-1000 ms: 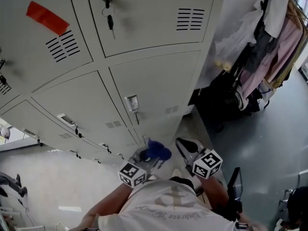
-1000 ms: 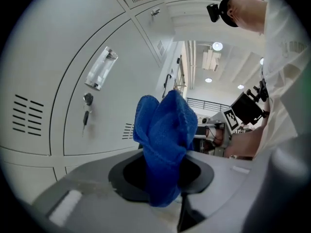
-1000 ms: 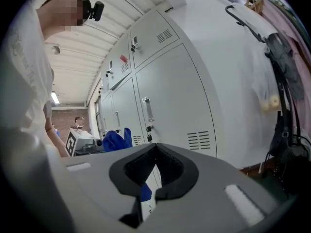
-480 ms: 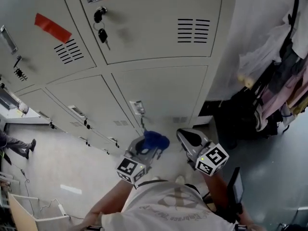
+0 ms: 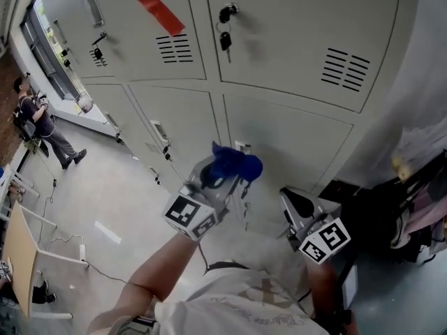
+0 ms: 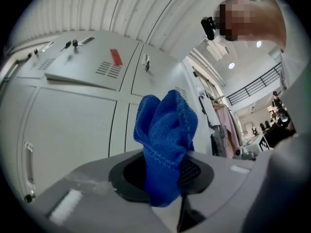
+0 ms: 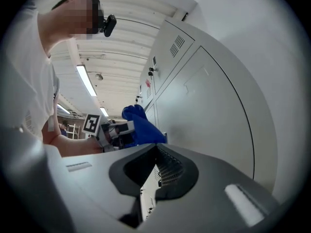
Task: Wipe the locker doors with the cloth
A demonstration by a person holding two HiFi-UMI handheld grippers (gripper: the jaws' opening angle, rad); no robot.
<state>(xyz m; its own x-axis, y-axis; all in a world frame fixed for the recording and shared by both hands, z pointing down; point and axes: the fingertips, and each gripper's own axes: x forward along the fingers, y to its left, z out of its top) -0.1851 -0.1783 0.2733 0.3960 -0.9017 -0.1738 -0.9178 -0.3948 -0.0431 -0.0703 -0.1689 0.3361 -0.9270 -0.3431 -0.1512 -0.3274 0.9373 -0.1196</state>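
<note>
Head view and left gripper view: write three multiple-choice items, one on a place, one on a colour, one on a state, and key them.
1. The red tape sits: A) on the floor B) on an upper locker door, just above its vent slots C) on a chair.
2. The cloth is: A) white B) green C) blue.
3. The left gripper is: A) shut on the cloth B) open and empty C) shut on a key.
Key: 1 B, the strip slants over the slots; 2 C, its folds show blue in both views; 3 A, the jaws pinch it.
</note>
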